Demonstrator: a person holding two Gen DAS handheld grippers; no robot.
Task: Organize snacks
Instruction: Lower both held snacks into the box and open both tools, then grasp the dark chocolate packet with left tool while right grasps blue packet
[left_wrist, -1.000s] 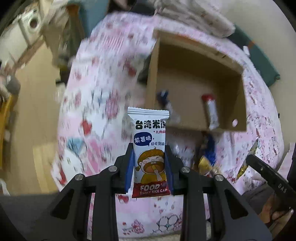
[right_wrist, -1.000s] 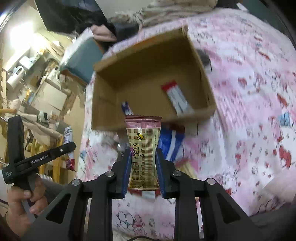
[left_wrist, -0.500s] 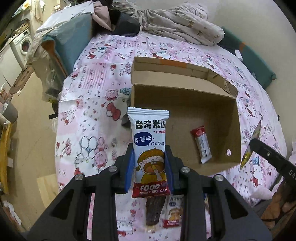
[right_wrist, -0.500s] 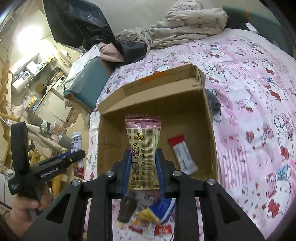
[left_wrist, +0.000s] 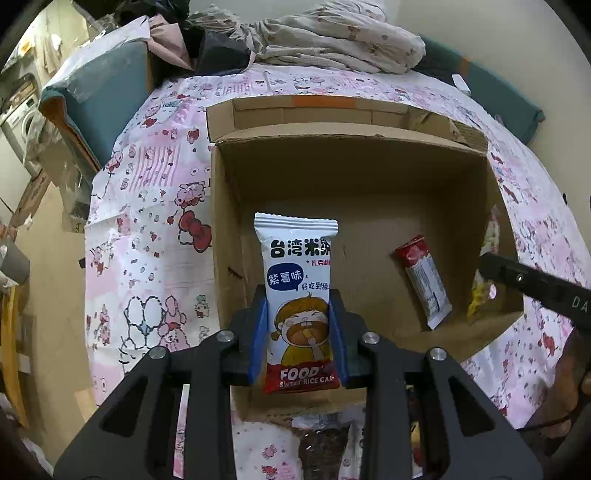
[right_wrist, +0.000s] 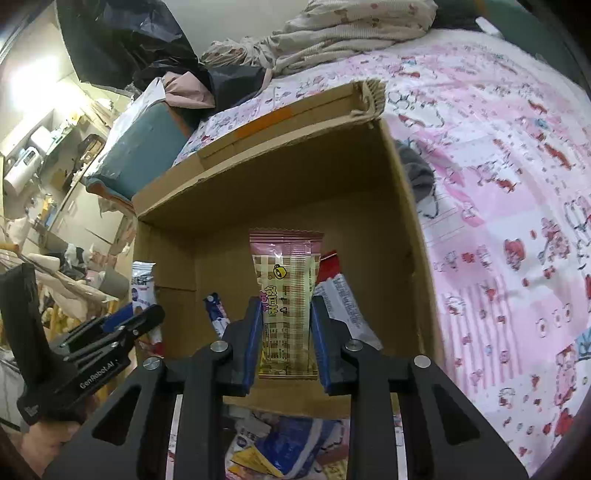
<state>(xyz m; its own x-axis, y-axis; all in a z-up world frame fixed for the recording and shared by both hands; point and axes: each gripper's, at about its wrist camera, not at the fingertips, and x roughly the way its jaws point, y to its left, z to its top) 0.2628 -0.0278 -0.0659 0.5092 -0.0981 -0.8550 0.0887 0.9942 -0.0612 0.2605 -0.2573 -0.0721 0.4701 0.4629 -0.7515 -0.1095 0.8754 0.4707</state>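
Left gripper (left_wrist: 298, 334) clamps a rice cake packet (left_wrist: 300, 306) upright, right gripper (right_wrist: 283, 341) pinches a checkered snack (right_wrist: 286, 299) upright too. Cardboard box (left_wrist: 221, 229) holds a red-and-white stick pack (left_wrist: 424, 282).

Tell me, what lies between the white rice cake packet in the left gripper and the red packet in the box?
Only bare cardboard floor of the box, seen in the left wrist view, between the white packet and the red packet.

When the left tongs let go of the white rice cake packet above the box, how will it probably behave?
The white rice cake packet stands straight above the left tongs without drooping, so it is probably fairly stiff. It looks small and puffed, so likely light. Flat like the red packet lying in the cardboard box, it should drop and lie flat, not roll.
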